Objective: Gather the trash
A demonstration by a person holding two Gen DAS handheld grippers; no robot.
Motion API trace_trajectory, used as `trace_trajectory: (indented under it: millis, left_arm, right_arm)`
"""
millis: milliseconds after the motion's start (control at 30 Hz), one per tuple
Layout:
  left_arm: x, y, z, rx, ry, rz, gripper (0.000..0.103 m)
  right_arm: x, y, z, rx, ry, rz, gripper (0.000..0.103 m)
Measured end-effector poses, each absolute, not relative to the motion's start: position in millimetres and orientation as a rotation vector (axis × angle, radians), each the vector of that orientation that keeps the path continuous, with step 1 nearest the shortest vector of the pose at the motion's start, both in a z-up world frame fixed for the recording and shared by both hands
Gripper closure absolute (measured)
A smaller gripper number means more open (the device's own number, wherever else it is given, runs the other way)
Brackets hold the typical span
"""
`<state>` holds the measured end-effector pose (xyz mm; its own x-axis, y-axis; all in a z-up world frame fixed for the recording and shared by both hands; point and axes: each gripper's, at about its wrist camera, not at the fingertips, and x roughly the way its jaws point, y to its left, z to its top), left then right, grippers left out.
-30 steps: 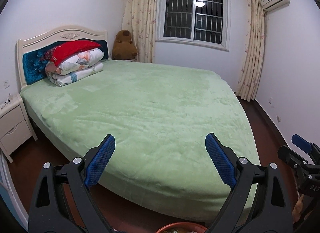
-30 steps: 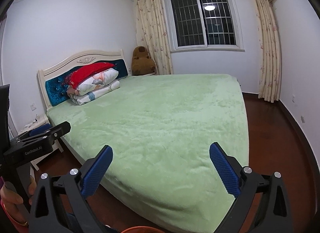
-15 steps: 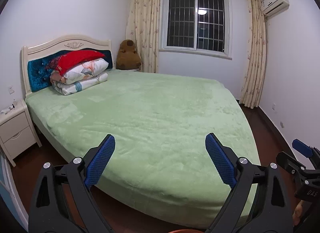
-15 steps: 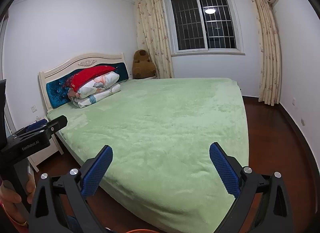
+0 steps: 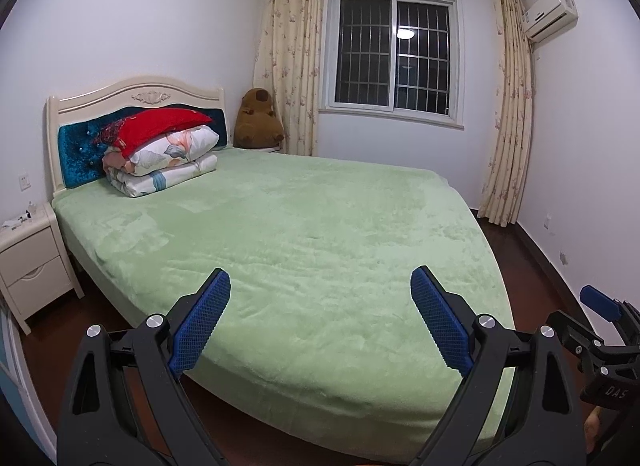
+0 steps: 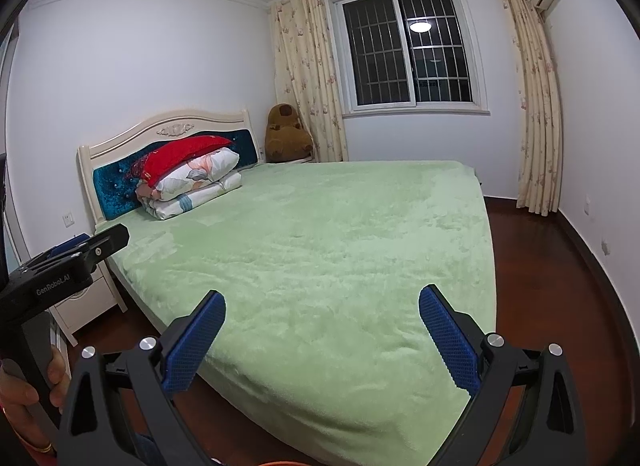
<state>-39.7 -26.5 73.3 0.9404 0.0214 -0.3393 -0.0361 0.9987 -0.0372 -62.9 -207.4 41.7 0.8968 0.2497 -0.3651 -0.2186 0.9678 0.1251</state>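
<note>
Facing the green plush bed cover ahead of both claws; left gripper wide, empty; right gripper wide, empty. No trash visible ahead; direction, axis, nearer hand cannot tell. Orange rim sliver directly below right claw.

Left gripper: jaws spread wide, nothing between the 2 blue pads, both level and pointing forward. Right gripper: same state, jaws wide apart, nothing between them, 2 blue pads symmetric in frame. The 2 units sit side by side at similar height; each shows at the edge of the other's view, the right one at far right of the left wrist view, the left one at far left of the right wrist view. Left hand wraps the left gripper's handle, fingers curled around the grip, ring on 1 finger. Right hand barely visible, can't tell its grip.
</note>
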Motion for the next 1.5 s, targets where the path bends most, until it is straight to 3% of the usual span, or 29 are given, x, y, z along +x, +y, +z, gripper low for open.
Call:
trace_trajectory:
  millis: [1500]
  left_arm:
    - [-28.9, -20.8, 68.8, -0.038, 0.373, 0.036, 0.014]
  right_arm:
    - [-53.5, -203.8, 36.5, 0.079, 0.402, 0.248, 0.006]
